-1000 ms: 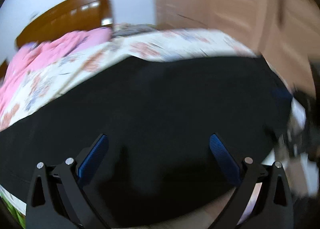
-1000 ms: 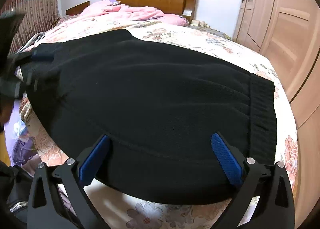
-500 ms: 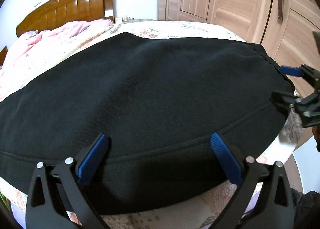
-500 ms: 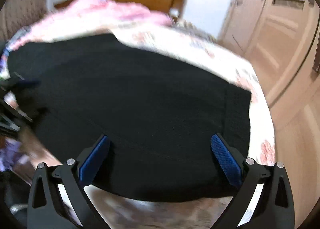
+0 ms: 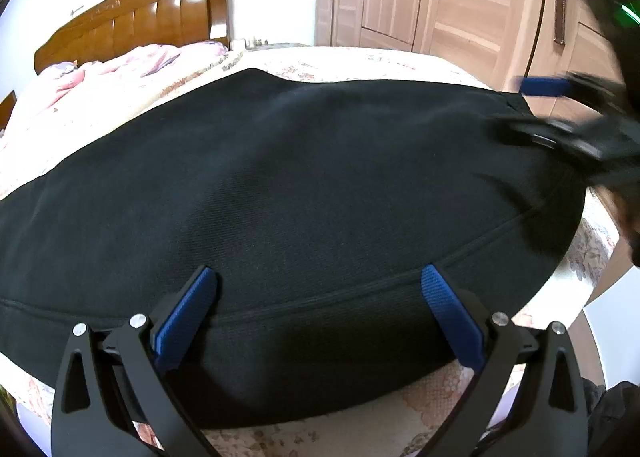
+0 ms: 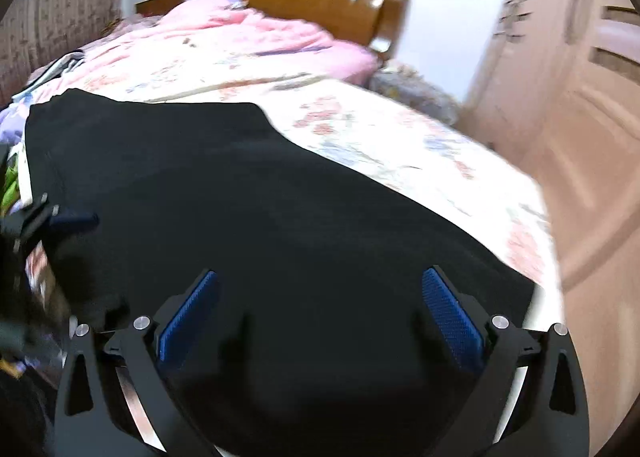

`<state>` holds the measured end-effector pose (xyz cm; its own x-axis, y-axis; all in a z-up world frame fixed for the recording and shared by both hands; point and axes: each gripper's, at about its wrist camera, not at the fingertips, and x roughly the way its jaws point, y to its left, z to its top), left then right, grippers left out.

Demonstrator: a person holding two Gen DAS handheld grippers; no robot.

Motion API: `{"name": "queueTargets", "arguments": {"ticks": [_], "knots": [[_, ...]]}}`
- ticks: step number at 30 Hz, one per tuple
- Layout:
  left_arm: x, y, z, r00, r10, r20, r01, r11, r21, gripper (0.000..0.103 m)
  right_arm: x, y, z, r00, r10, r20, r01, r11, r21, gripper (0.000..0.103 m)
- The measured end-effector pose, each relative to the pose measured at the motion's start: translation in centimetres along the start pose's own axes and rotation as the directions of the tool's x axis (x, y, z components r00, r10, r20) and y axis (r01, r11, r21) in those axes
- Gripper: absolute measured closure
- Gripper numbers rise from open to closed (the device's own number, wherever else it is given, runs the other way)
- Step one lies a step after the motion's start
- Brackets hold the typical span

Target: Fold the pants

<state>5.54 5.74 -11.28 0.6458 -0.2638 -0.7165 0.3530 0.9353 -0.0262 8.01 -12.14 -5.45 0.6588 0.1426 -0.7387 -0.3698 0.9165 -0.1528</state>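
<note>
The black pants [image 5: 288,185] lie flat on the bed [image 6: 400,137]; left gripper [image 5: 316,297] and right gripper [image 6: 320,297] hover, jaws apart, empty; likely pre-grasp; next each must pinch an edge.

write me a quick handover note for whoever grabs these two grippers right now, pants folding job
Left gripper: open, holding nothing, over the near edge of the pants.
Right gripper: open, empty, over the pants towards the other end; that view is blurred.
Pants: black, spread flat across the foot of the bed, on the floral cover.
Done: pants laid out flat; no fold across them that I can see.
Left: grip the edge with both grippers, fold over, and tidy.
</note>
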Motion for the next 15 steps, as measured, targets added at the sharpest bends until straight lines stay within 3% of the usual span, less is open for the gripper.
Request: {"name": "queueTargets", "arguments": {"ticks": [3,5,7,10,12,13,15], "knots": [[-0.6,0.4,-0.1,1.000,-0.023,0.007,0.023,1.000,-0.005,0.002,3.8,0.4,2.4,0.998,0.058,-0.035,-0.058,0.998,0.011,0.005],[-2.2,2.0,0.4,0.997,-0.071,0.018,0.072,0.997,-0.033,0.002,6.8,0.0,2.6,0.992,0.016,-0.128,-0.013,1.000,0.019,0.005],[-4.2,5.0,1.0,0.996,-0.059,0.063,0.064,0.994,-0.085,0.002,7.6,-1.5,1.7,0.990,0.086,-0.115,-0.075,0.992,0.098,0.004],[-6.4,13.8,2.3,0.995,0.033,0.089,-0.011,0.972,-0.234,0.002,7.2,-2.5,1.4,0.988,0.120,-0.099,-0.104,0.982,0.157,0.004],[-6.0,20.7,3.0,0.988,0.150,0.025,-0.132,0.931,-0.341,0.002,7.2,-1.7,1.5,0.989,0.094,-0.112,-0.079,0.989,0.128,0.004],[-5.3,24.7,3.3,0.974,0.225,-0.027,-0.218,0.898,-0.383,0.002,7.1,-1.6,1.4,0.990,0.086,-0.112,-0.072,0.990,0.123,0.004],[-4.0,29.9,3.3,0.957,0.271,-0.105,-0.289,0.848,-0.444,0.002,6.8,-1.8,1.2,0.989,0.095,-0.110,-0.081,0.988,0.132,0.004]]}}
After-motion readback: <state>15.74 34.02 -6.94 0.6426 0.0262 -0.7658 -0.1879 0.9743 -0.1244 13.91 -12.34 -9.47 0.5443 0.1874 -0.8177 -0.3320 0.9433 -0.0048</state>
